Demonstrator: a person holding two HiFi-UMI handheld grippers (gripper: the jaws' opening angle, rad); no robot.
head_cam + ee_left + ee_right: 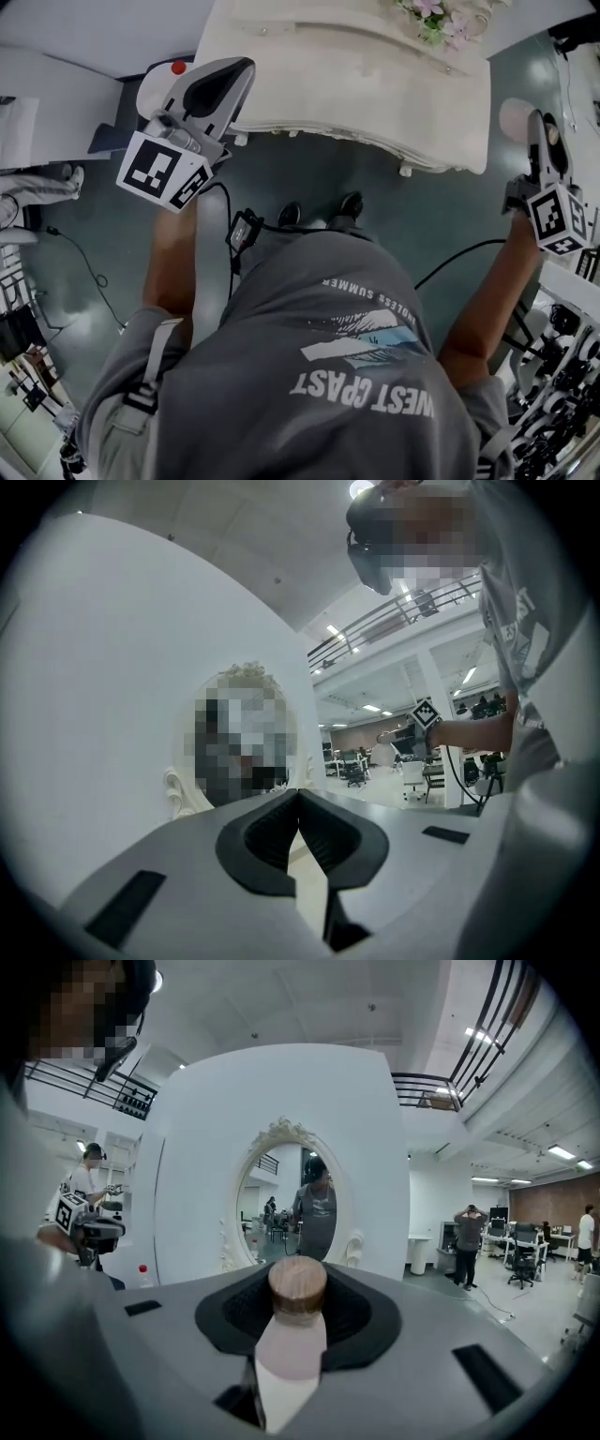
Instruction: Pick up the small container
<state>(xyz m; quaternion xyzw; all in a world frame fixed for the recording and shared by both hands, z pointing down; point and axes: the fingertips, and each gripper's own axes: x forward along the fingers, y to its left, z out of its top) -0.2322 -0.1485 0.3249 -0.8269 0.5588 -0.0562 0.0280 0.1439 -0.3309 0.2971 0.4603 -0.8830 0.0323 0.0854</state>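
The small container (296, 1340) is a pale bottle with a round wooden lid (298, 1286). It stands upright between the dark pads of my right gripper (298, 1321), which is shut on it and held up in the air. In the head view the right gripper (540, 141) is at the far right beside the table's corner, with the container's pale end (514, 118) showing past its tip. My left gripper (221, 86) hangs at the table's left front corner. In its own view the left gripper (298, 810) has its jaws meeting at the tips with nothing between them.
A white dressing table (347, 84) stands in front of me, with flowers (437, 19) at its back. Its oval mirror (286, 1194) is set in a tall white panel. A red-capped bottle (178, 67) stands at the left. Cables (89, 267) lie on the floor and equipment racks (562, 375) stand at the right.
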